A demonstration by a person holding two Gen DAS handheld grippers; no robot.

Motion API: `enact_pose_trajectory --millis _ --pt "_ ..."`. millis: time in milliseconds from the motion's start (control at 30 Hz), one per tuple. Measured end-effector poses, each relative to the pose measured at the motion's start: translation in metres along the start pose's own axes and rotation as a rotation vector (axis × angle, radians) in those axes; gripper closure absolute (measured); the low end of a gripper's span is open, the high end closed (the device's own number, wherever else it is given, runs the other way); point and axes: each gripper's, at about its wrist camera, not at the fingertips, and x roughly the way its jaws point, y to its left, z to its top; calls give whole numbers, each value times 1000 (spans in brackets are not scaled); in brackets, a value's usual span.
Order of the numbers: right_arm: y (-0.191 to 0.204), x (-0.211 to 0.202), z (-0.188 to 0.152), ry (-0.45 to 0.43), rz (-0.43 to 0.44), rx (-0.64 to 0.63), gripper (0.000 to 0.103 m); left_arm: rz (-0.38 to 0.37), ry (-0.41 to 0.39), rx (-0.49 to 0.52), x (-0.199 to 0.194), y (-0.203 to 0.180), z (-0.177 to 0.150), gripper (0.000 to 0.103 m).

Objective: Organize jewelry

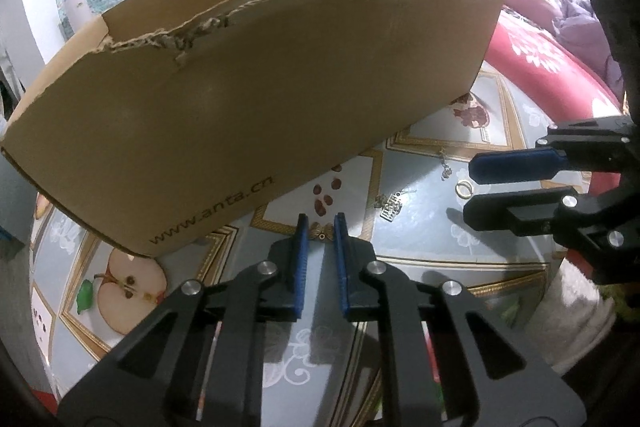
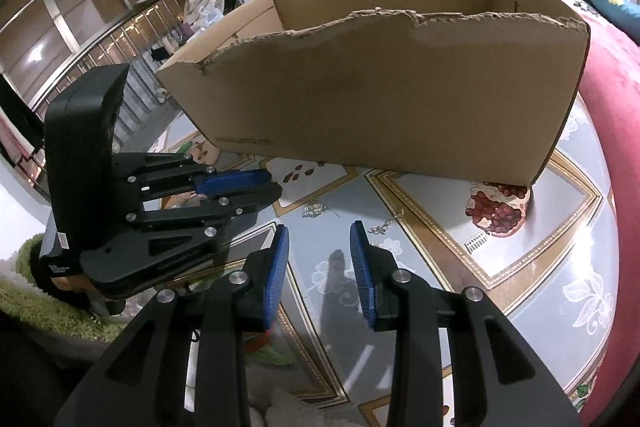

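left tool (image 1: 321, 227) narrow, straddling gold butterfly clasp (image 1: 322, 229) | right tool (image 2: 319, 235) wide, empty | box (image 1: 248, 99) torn rim ahead

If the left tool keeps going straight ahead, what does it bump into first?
Probably the small gold butterfly-shaped clasp lying on the table right between the tips of the left tool, which is open. Beyond it stands the torn brown cardboard box, though depth is hard to judge.
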Motion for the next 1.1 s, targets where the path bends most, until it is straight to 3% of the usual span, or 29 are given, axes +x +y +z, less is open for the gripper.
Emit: enact_pose_trajectory --millis 733,1100 --pt "18 19 7 -32 -76 -63 73 9 -47 -78 -26 16 -7 92" --pt "18 33 6 19 -112 -69 94 -1 -41 -96 -24 21 -10 92"
